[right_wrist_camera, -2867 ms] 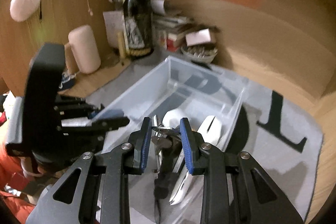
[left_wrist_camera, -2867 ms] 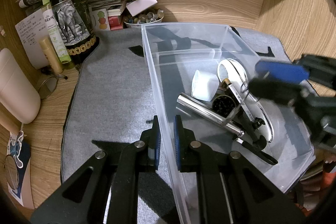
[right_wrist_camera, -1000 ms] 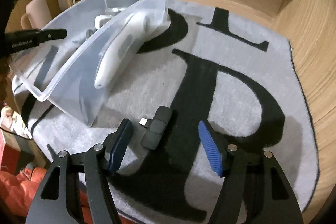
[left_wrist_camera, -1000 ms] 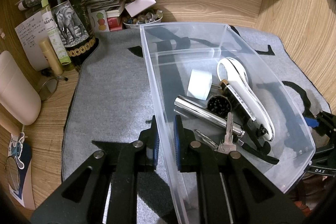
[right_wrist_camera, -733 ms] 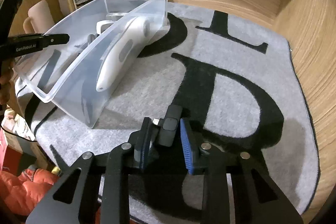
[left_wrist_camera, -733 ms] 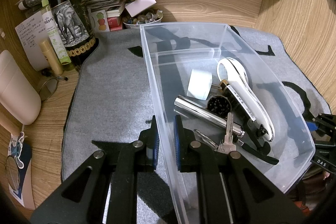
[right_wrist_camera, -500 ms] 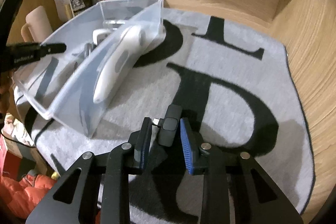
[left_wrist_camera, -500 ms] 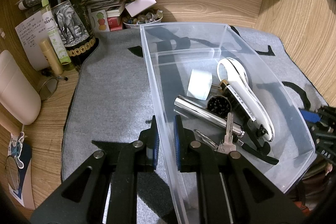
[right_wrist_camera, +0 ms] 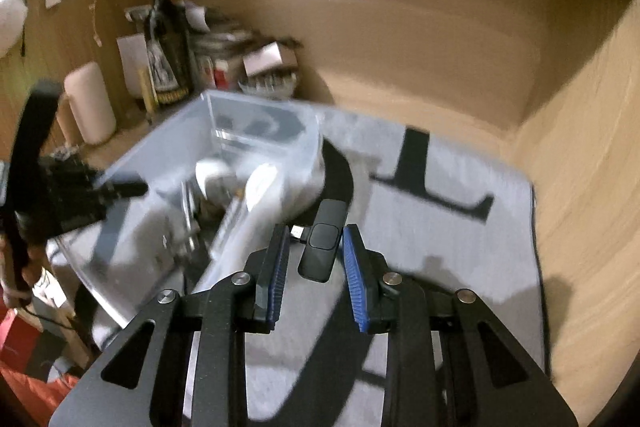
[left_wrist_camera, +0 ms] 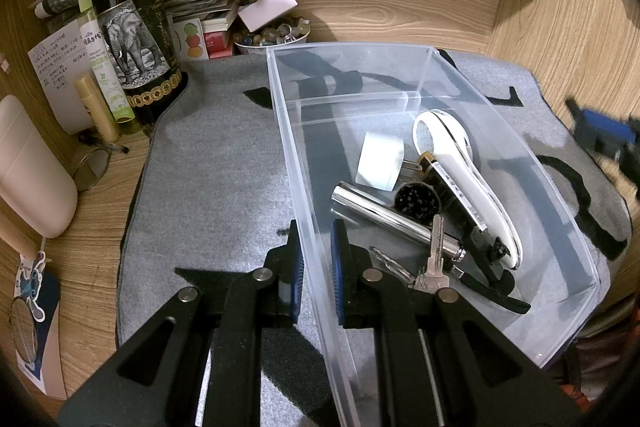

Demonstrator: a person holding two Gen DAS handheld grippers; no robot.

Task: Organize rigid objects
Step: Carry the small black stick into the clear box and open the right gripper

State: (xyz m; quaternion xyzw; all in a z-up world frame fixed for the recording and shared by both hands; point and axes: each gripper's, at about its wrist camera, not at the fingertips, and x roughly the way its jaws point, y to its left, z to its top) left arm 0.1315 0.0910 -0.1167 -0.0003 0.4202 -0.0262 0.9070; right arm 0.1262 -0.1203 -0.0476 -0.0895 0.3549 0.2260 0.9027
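Black adapter (right_wrist_camera: 324, 241) pinched in the right claw (right_wrist_camera: 314, 259), aloft just right of the clear bin (left_wrist_camera: 416, 51). Bin's near wall clamped by the left claw (left_wrist_camera: 316, 259). Carry step, seemingly; next, release over the bin, clear of the keys (left_wrist_camera: 430, 267).

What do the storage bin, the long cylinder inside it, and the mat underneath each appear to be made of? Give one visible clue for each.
Storage bin: clear, glossy plastic, most likely; the mat's black pattern shows through its walls.
Long cylinder: polished metal by its look; bright mirror-like highlights run along it, though chromed plastic cannot be excluded.
Mat: grey fabric, felt or short-pile carpet; a matte, fuzzy surface without shine.
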